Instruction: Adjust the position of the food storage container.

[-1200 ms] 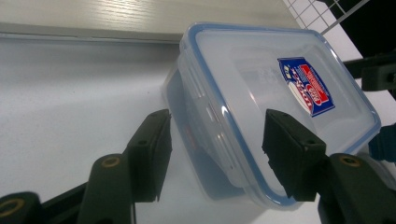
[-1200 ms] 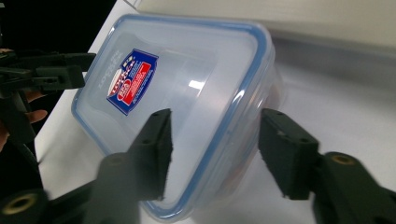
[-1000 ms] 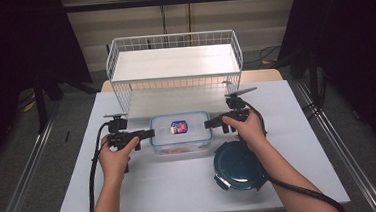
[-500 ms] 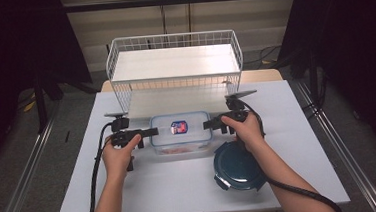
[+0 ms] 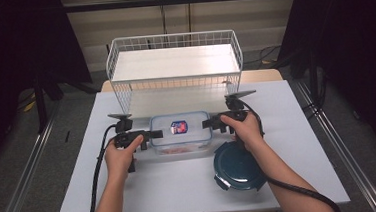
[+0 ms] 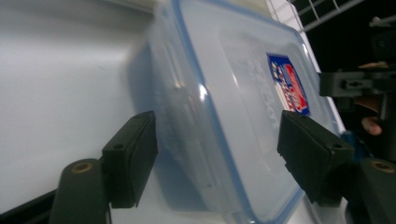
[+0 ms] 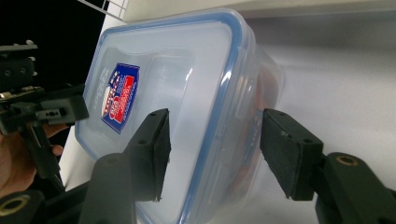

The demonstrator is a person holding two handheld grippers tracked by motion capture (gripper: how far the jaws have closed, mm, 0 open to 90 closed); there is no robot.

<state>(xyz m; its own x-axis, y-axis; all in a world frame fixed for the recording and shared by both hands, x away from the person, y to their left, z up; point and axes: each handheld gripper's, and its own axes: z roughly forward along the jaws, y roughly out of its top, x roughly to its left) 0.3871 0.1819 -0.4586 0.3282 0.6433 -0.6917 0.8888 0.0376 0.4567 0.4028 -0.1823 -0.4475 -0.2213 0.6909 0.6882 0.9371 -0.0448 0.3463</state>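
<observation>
Nearest you on the white counter [image 5: 181, 186]: a round dark teal lid [image 5: 239, 166], lying flat under your right forearm, just right of and nearer than the box.

Mid-counter: clear rectangular plastic food box with a blue-rimmed lid and a red-and-blue sticker [image 5: 180, 131], sitting flat, something reddish inside.

Your left gripper [image 5: 157, 134] is at the box's left end, fingers [image 6: 133, 156] spread wide, straddling that end's edge; from its own view I cannot tell if they touch.

Your right gripper [image 5: 208, 123] is at the right end, fingers [image 7: 152, 149] likewise wide, one over the lid, one beside the wall, gaps visible.

Farthest: white wire basket [image 5: 173, 62] at the counter's back edge, well apart from the box
</observation>
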